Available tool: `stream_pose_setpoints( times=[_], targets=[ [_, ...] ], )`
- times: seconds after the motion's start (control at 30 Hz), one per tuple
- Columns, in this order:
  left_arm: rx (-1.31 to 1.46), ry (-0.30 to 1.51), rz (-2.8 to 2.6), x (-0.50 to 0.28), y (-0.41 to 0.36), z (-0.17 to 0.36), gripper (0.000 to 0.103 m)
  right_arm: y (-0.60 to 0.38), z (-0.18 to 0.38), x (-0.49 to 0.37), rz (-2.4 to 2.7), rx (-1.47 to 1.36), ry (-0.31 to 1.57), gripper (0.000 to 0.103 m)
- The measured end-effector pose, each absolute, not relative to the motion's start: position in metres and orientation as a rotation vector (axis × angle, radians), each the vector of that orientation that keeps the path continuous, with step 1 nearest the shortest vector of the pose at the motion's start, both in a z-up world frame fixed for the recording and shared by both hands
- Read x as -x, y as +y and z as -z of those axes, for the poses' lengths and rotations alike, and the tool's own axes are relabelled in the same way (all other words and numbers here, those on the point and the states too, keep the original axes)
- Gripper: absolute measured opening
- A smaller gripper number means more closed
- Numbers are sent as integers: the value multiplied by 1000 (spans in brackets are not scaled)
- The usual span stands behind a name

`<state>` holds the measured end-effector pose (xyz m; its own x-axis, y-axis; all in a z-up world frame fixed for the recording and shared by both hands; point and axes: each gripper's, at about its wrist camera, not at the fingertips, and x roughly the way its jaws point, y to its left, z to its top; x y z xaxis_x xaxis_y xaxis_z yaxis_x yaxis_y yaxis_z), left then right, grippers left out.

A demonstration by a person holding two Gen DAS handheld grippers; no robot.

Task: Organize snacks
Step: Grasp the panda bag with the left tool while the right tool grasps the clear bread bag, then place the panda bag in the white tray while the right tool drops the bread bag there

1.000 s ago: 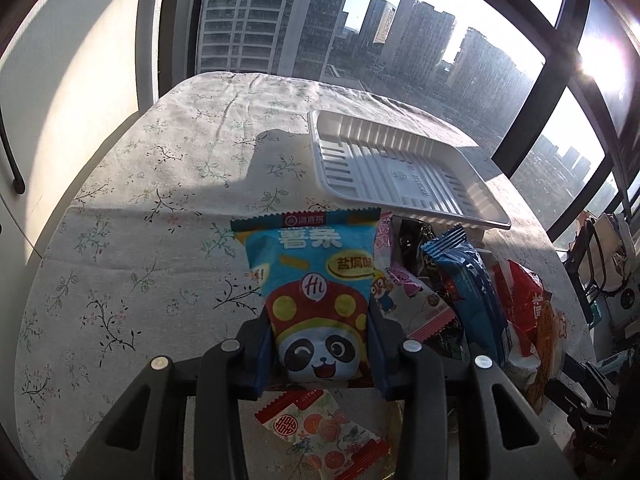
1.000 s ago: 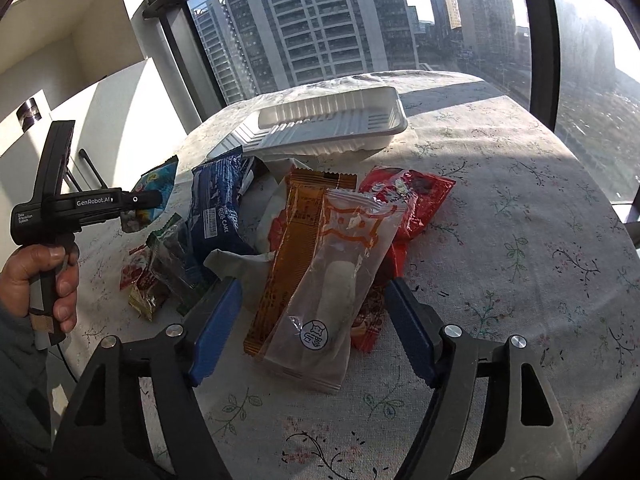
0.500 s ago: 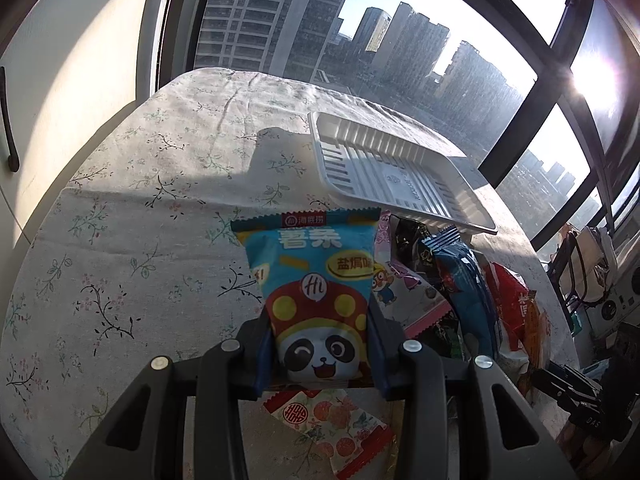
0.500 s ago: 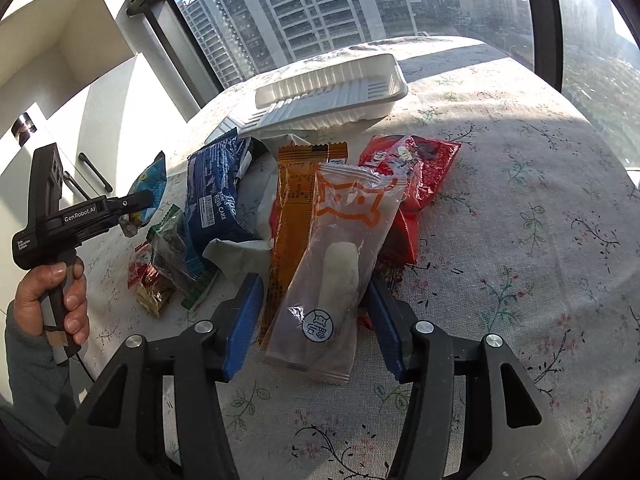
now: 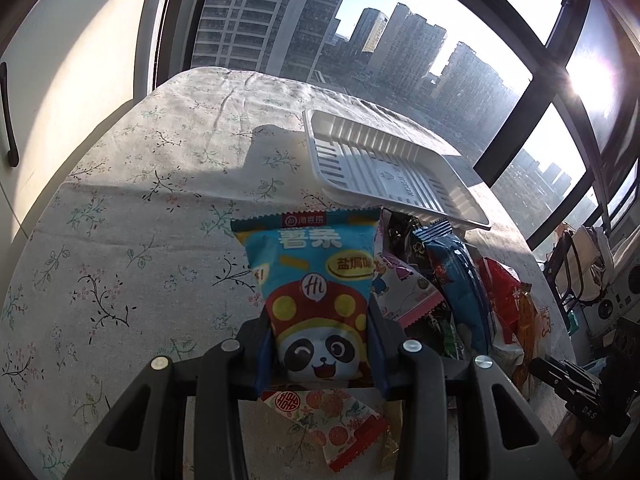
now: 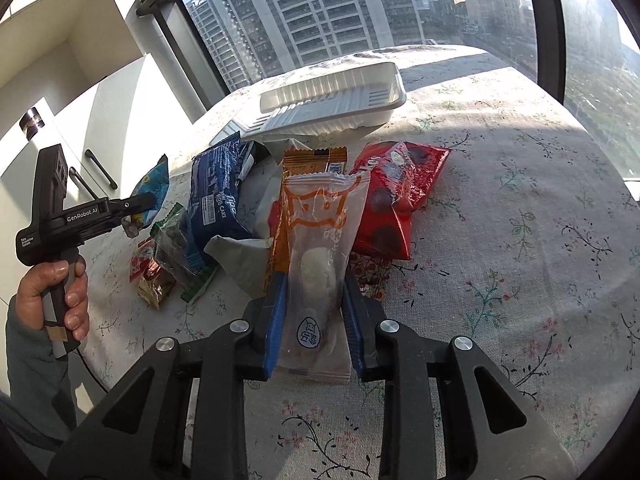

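Note:
My left gripper (image 5: 318,336) is shut on a blue panda snack bag (image 5: 316,280) and holds it above the table; it also shows in the right wrist view (image 6: 154,188). My right gripper (image 6: 314,312) is shut on a clear packet with orange print (image 6: 320,248), still lying on the snack pile. The white ribbed tray (image 5: 384,172) stands empty at the back, also in the right wrist view (image 6: 332,100). The pile holds a dark blue cake bag (image 6: 216,196), an orange bar (image 6: 312,160) and a red bag (image 6: 396,192).
A red-and-orange candy packet (image 5: 332,420) lies under my left gripper. A pink packet (image 5: 404,288) and a blue bag (image 5: 460,280) lie to its right. Floral tablecloth (image 5: 120,220) covers the round table. Windows stand behind; a white cabinet (image 6: 80,120) is at left.
My right gripper's jaws have closed onto the clear orange-printed packet, from wide open a second ago. My left gripper has kept hold of the panda bag, raised a little.

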<state>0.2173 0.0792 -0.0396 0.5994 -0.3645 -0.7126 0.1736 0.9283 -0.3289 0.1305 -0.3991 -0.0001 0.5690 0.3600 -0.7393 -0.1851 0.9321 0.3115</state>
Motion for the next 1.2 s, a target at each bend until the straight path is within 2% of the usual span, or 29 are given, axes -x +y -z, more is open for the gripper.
stream_pose_setpoints(
  times=[0.43, 0.6, 0.9, 1.2],
  targets=[
    [255, 856, 334, -212, 83, 32, 41, -414, -23, -124, -394, -300, 844, 19],
    [247, 830, 347, -228, 86, 12, 41, -442, -47, -143, -357, -293, 787, 19],
    [125, 811, 386, -317, 49, -26, 41, -469, -94, -265, -314, -216, 758, 19],
    [-5, 943, 410, -404, -9, 7, 41, -417, -46, -400, -393, -136, 973, 19]
  ],
)
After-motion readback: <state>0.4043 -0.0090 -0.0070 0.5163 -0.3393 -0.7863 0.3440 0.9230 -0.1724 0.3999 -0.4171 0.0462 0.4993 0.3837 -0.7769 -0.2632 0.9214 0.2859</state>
